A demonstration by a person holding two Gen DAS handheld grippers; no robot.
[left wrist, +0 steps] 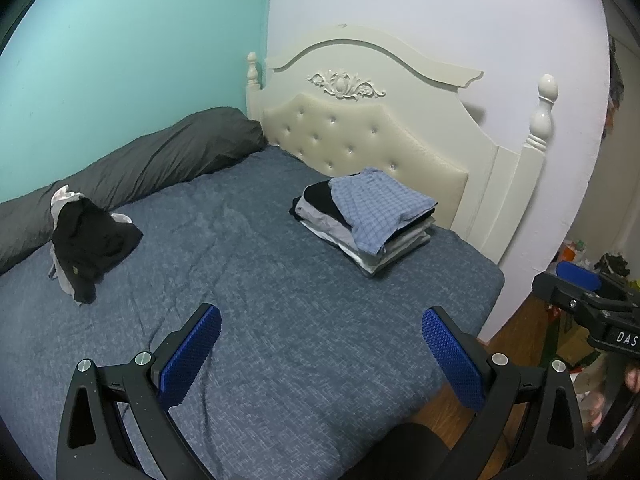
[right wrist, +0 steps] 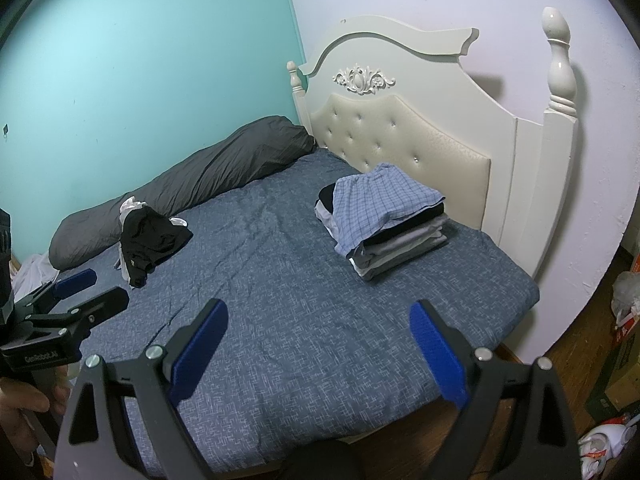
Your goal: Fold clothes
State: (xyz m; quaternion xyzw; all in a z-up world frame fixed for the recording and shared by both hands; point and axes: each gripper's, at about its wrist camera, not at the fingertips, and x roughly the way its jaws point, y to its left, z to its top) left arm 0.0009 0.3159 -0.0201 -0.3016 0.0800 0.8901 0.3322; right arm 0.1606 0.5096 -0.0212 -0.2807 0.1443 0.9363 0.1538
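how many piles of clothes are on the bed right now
2: a folded stack near the headboard, topped by a blue plaid piece, and a loose black-and-white heap beside the gray pillow. More white fabric past the pillow is unclear.

Both grippers: black plastic frames, silver screws at pivots, blue textured pads (left wrist: 188, 354) on fingers. White lettering "GenRobot.AI" on left gripper (right wrist: 86, 290) body.

A: Where is the bed (left wrist: 280, 320) free?

B: The wide middle strip between the loose clothes (left wrist: 90, 240) by the grey pillow (left wrist: 152, 164) and the folded stack (left wrist: 366, 220) near the headboard (left wrist: 360, 132). Both block their corners; the near edge lies bare.
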